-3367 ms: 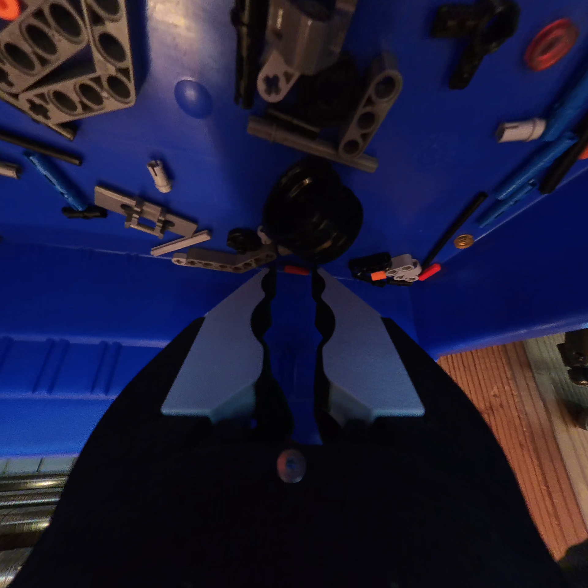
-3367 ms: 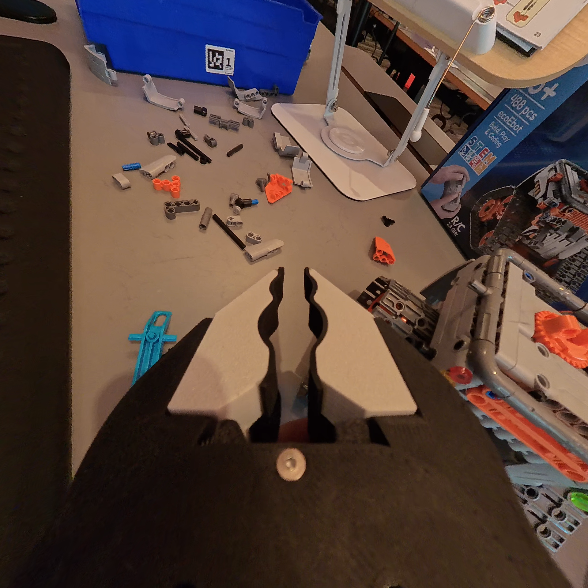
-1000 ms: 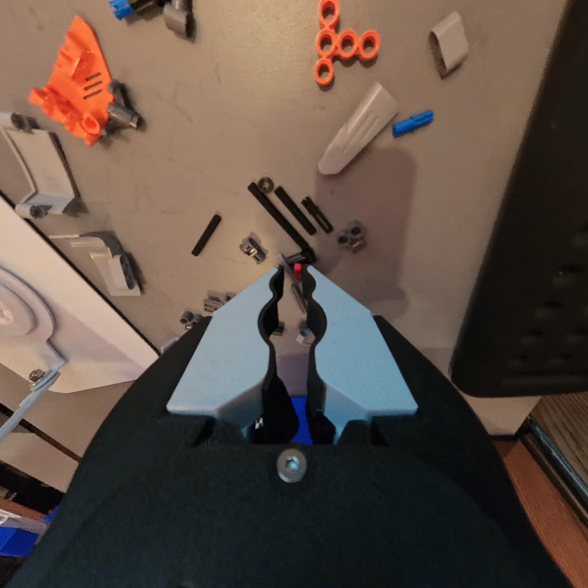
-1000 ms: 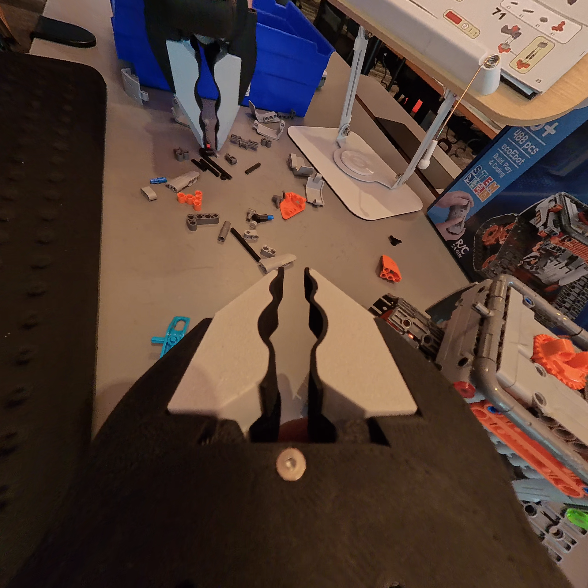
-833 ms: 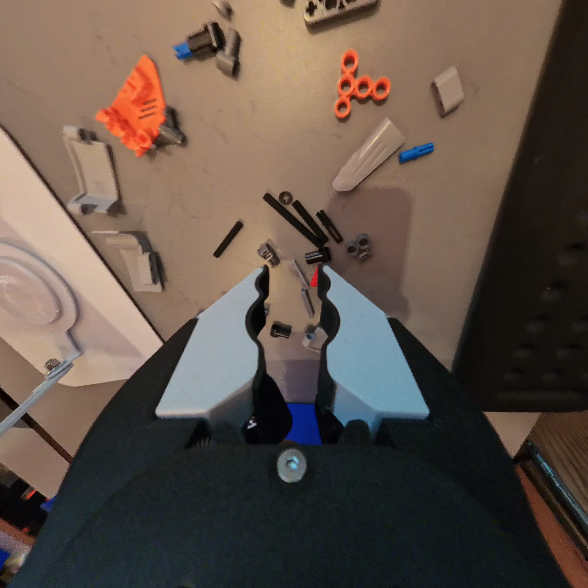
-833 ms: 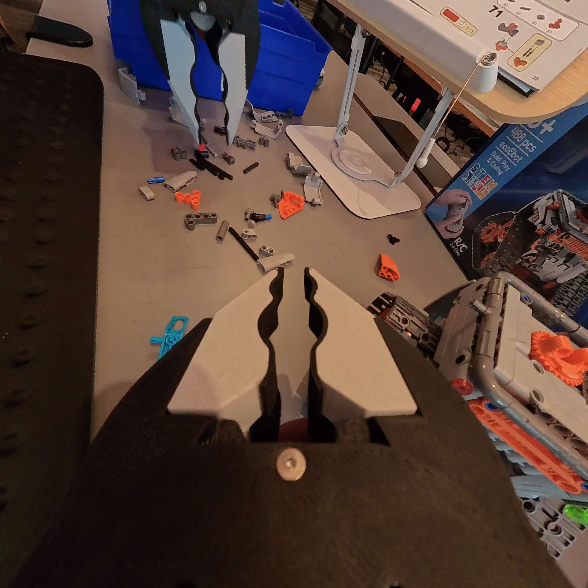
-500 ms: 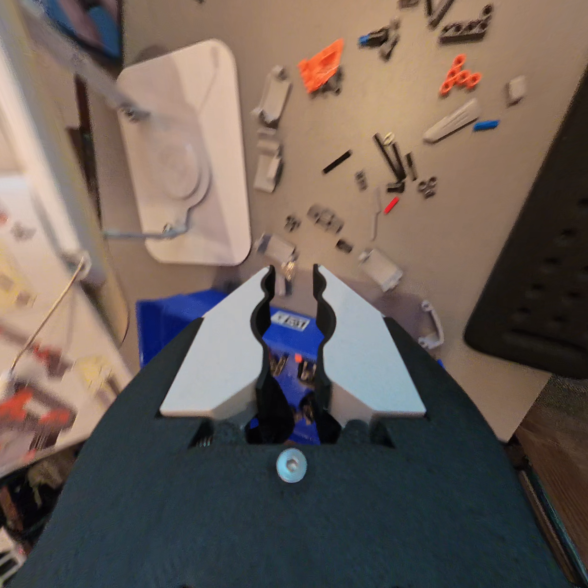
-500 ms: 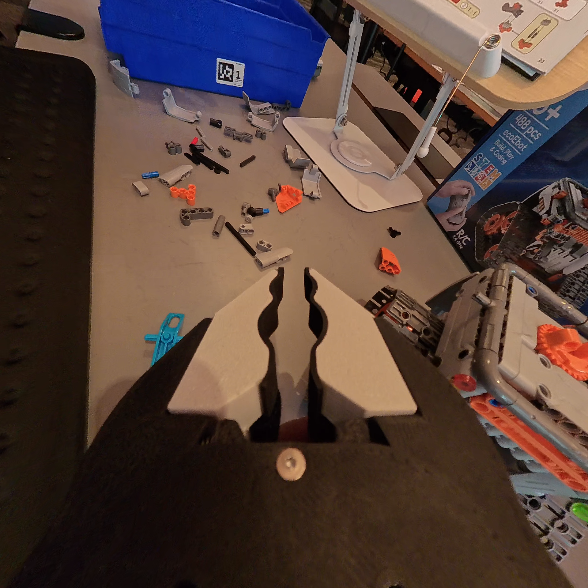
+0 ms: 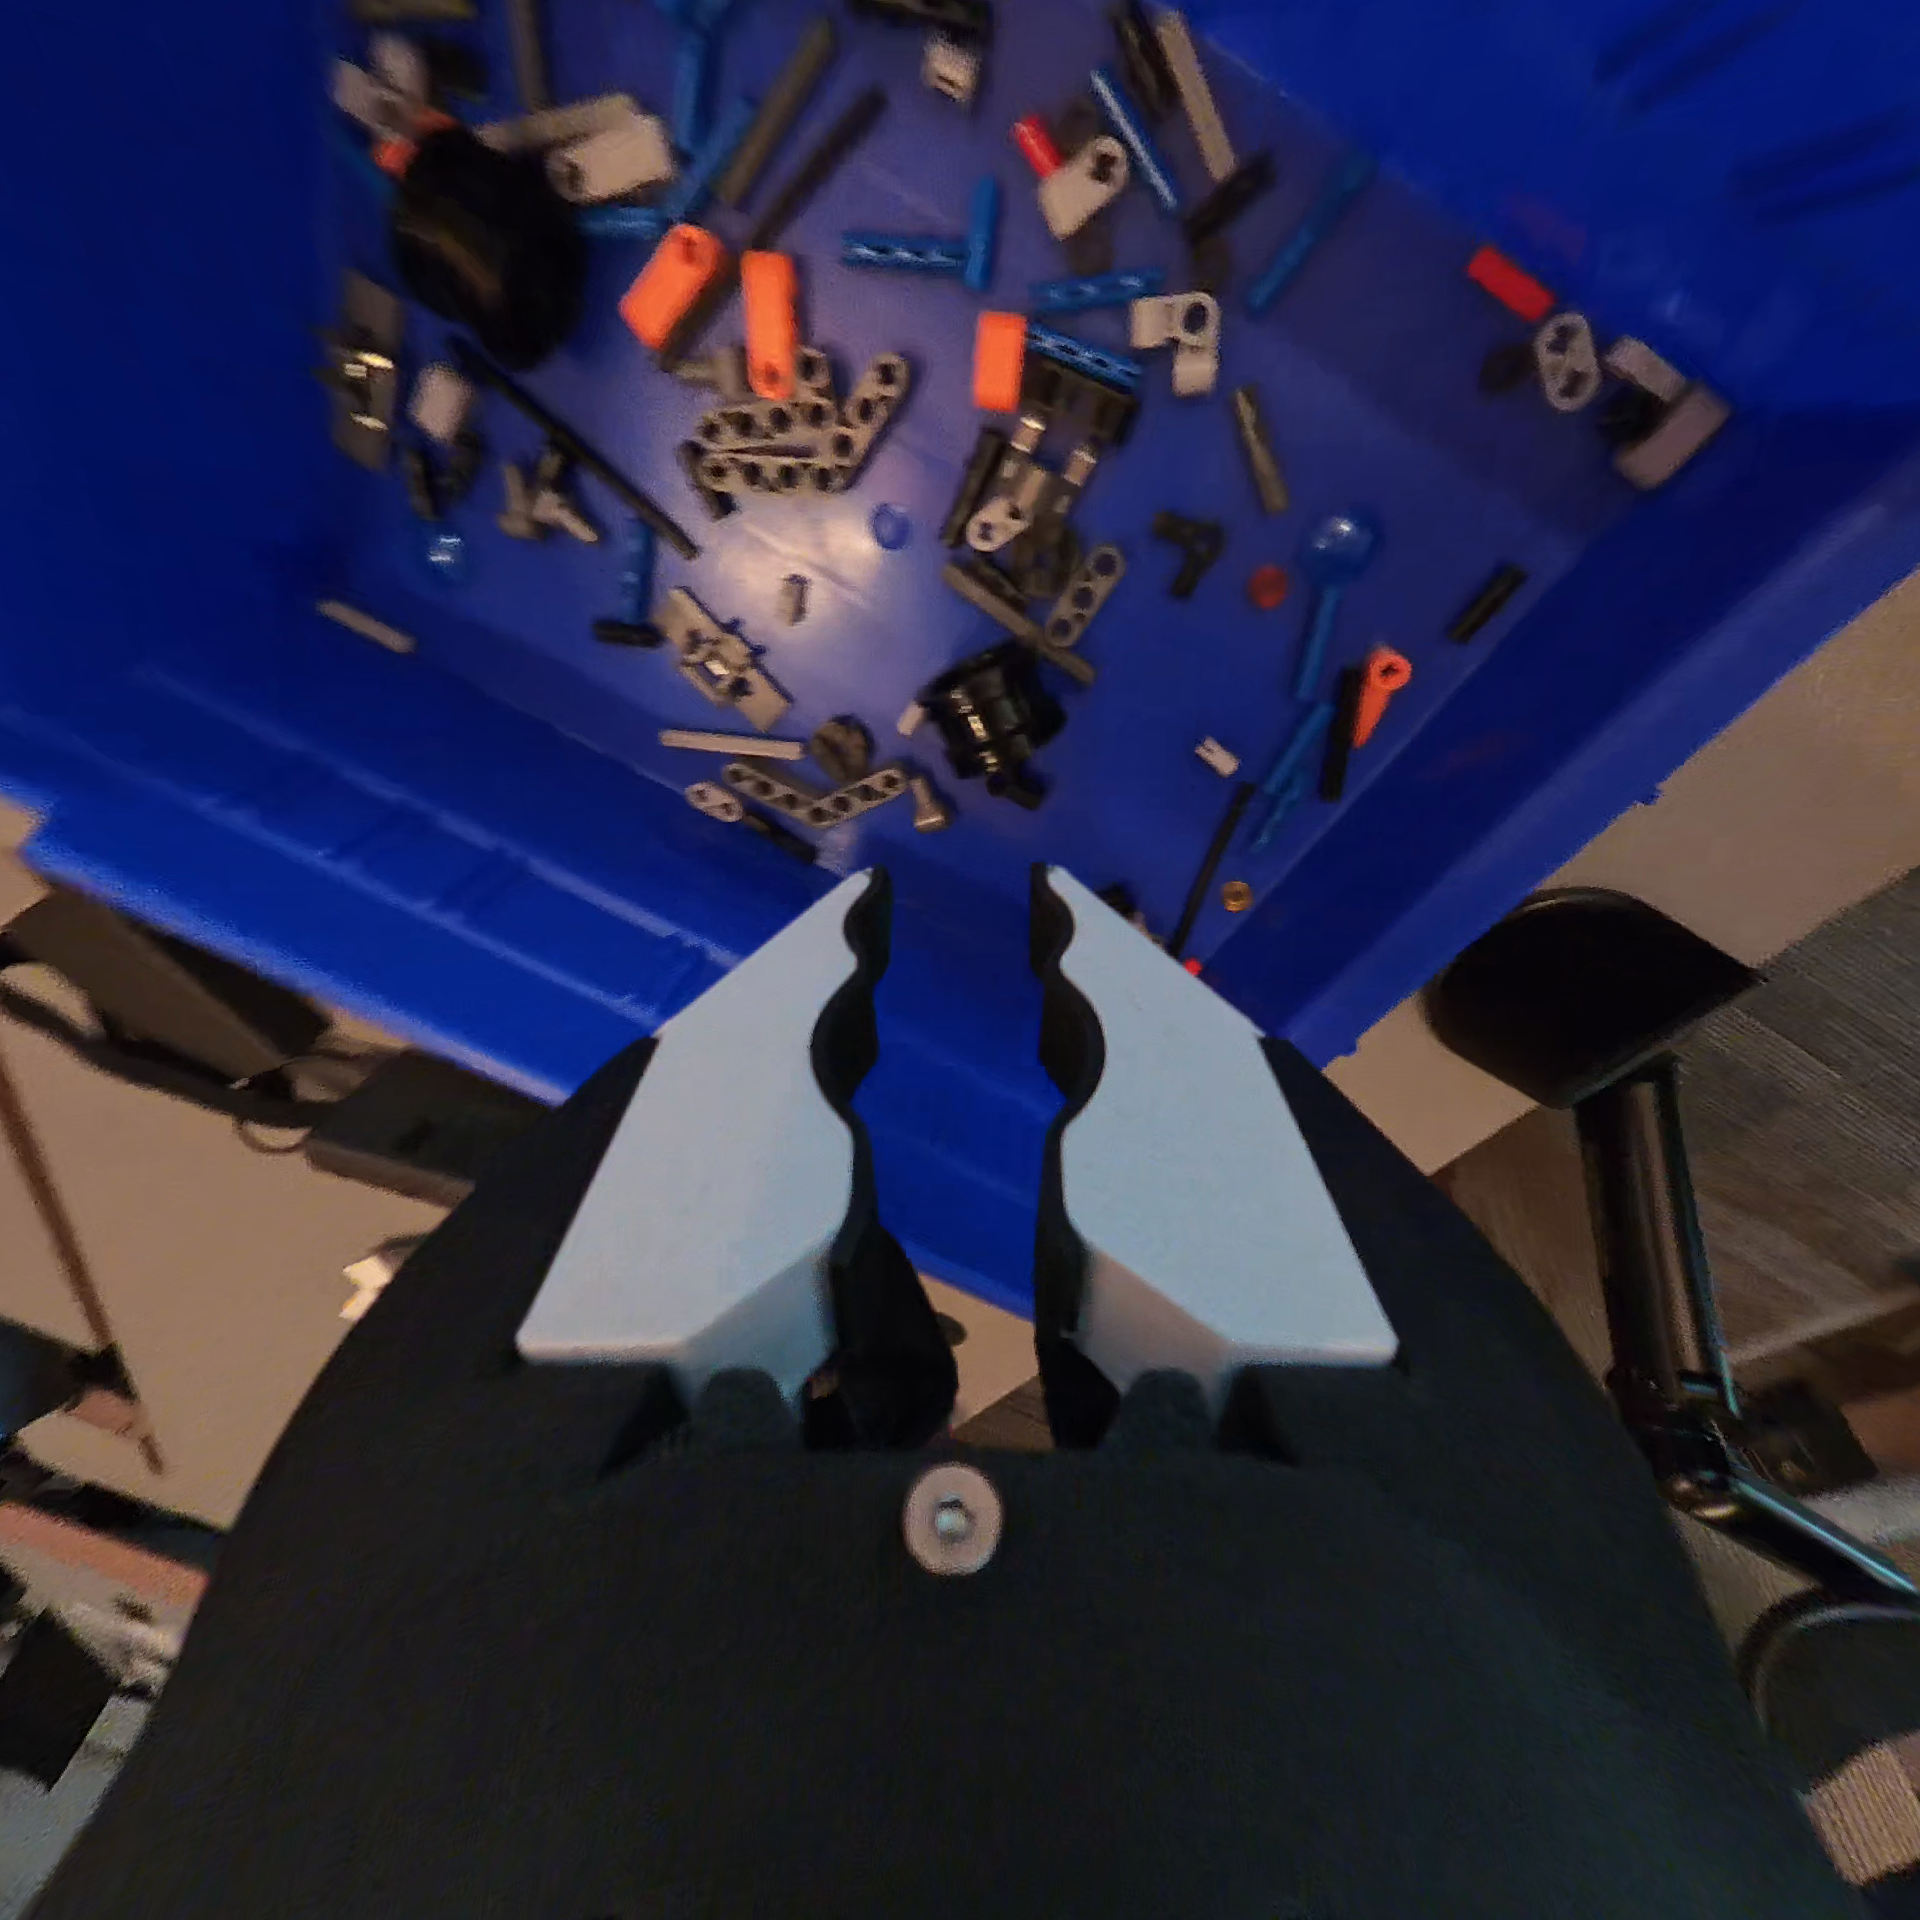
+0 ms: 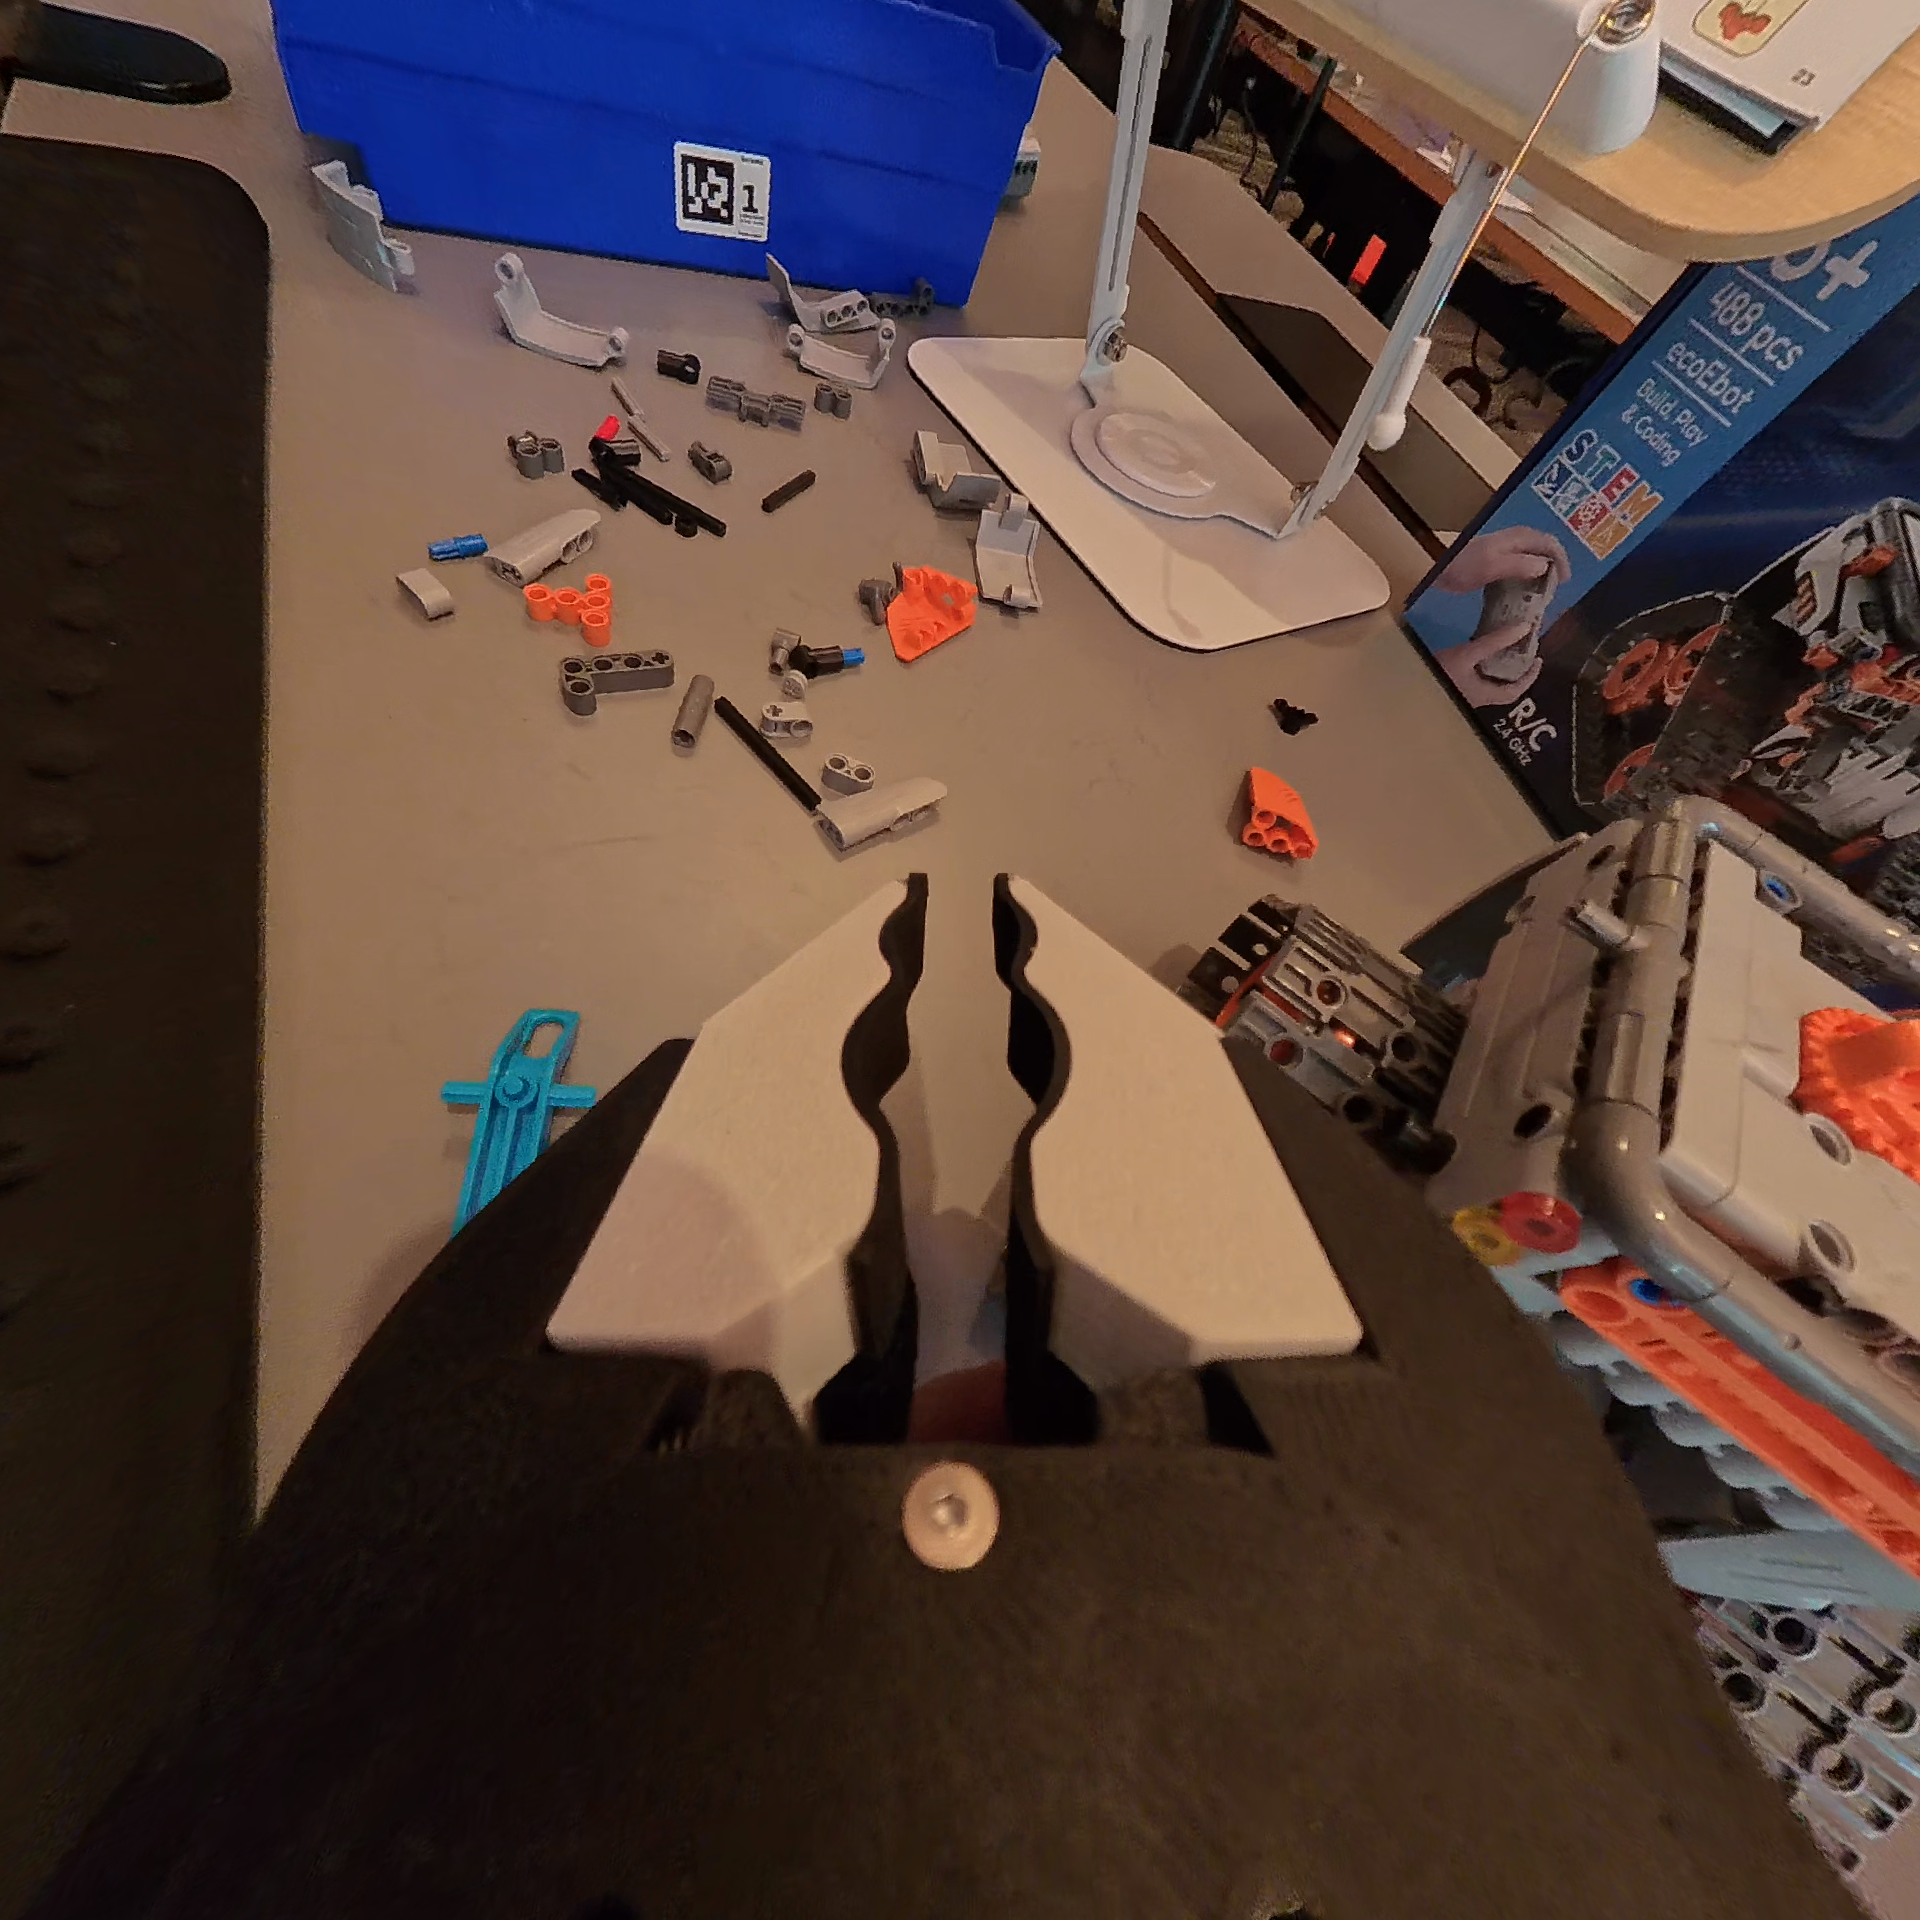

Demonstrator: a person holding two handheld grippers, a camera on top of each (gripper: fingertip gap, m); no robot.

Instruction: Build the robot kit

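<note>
- The left gripper [image 9: 956,883] hangs above the blue bin [image 9: 436,862], looking down into it; its jaws stand a modest gap apart with nothing between them, and nothing in the bin is touched
- The bin's floor carries a loose scatter of building-set parts, seemingly kept there as stock: a black wheel [image 9: 483,244] at the far left, two orange connectors [image 9: 717,291] beside it, a cluster of grey holed beams [image 9: 800,442] in the middle, and thin blue axles [image 9: 1091,286] towards the far side
- Nearest the left gripper's tips lie a bent grey beam [image 9: 821,800] and a black round hub [image 9: 987,712], just beyond the near wall; the view is motion-blurred, so finer shapes may be misread
- The right gripper [image 10: 958,888] is held low over the grey table [image 10: 416,883], jaws parted by a narrow gap and empty, touching nothing
- Just ahead of it sit a grey wedge-shaped panel [image 10: 878,810] and a black axle [image 10: 764,753]; a teal tool [image 10: 514,1101] lies to its left, and a partly built grey and orange model [image 10: 1662,1195] stands close on its right
- Farther off, small pieces are spread out singly between the bin and the white lamp base [image 10: 1143,488], among them an orange triangular plate [image 10: 930,613]; a printed box [image 10: 1714,499] stands at the right edge
</note>
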